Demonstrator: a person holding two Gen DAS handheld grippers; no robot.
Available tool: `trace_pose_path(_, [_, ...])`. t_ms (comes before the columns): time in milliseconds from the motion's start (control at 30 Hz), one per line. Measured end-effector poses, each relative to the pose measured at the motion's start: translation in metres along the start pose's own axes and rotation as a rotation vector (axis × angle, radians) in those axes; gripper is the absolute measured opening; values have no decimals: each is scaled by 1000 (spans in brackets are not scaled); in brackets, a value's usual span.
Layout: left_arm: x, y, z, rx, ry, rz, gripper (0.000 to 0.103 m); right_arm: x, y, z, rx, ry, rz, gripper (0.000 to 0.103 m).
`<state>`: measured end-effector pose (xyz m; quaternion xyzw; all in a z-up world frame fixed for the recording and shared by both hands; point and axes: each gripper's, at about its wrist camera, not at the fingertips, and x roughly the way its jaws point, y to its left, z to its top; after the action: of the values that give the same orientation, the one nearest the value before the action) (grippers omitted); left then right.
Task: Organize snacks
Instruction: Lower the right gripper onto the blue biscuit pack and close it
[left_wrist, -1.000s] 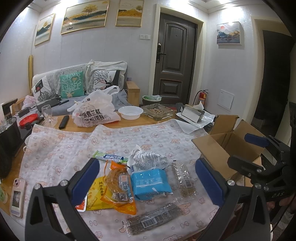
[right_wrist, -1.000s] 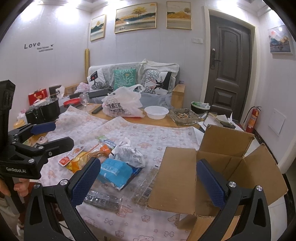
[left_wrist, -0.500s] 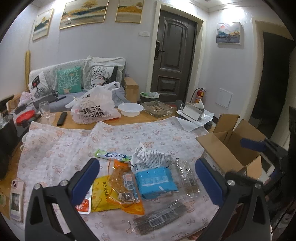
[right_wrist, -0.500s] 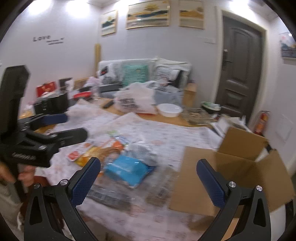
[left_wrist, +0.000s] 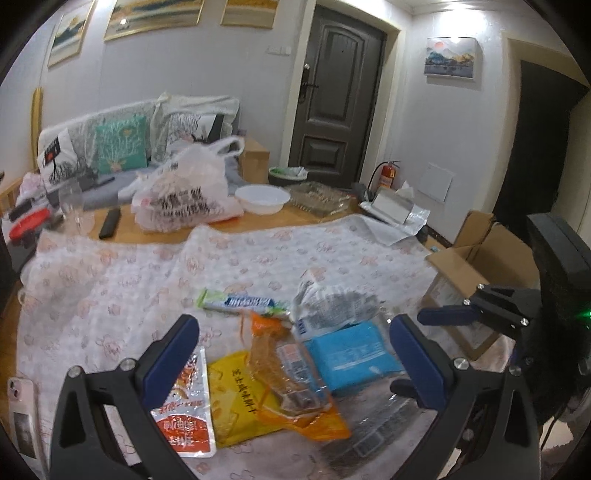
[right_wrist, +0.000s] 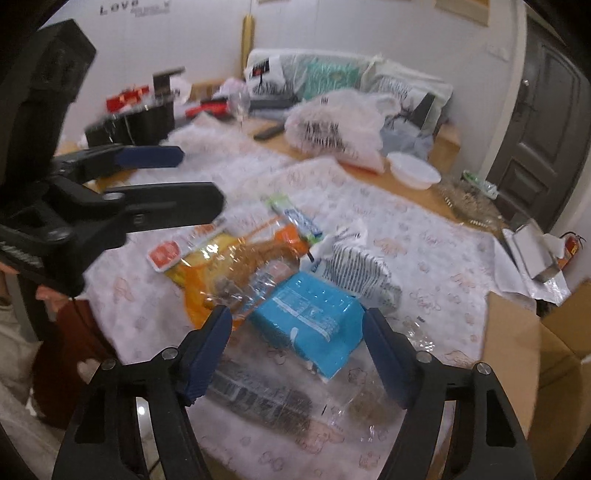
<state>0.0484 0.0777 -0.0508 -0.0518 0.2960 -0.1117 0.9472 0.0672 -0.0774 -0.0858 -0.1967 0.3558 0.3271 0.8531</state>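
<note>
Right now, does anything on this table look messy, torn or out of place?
Yes. The snack packets lie in an overlapping heap instead of in the open cardboard box. The clear orange-edged wrapper sprawls across the yellow packet, and the crumpled white bag with black print leans on the blue packet. No spill shows.

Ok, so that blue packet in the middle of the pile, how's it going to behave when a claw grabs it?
The blue packet looks flat and soft-sided, so it will probably flex rather than stay stiff. Its glossy film suggests it may slip between the pads. It overlaps the clear-wrapped bar, so lifting it could drag that along.
</note>
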Motion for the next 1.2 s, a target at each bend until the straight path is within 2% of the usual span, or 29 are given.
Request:
trace_pose_path(233, [34,27,-17,-47,71,-10,102,53,-15,7,17,104,23,70])
trace_pose_path(400, [44,39,-21,-79,88,-23,102,72,-23,12,22,118,23,73])
trace_pose_path(567, [53,43,-26,-101,123,-18,102,86,-35,16,72,120,69,78])
trace_pose_path(667, [57,42,-27,-103,136,-14,102,89,-40,15,133,130,90,81])
trace_pose_path(833, [58,41,-30,-113,146,-20,102,74,-33,7,142,173,92,81])
trace_pose_path(967, [59,38,-30,-122,155,-44,102,64,-27,-4,107,225,116,81])
trace_pose_path(1067, [61,33,-31,-124,169,-78,102,68,-22,-7,60,258,80,81])
trace_pose_path(1200, [64,29,-32,-121,189,-111,102,81,-21,-7,48,267,79,80])
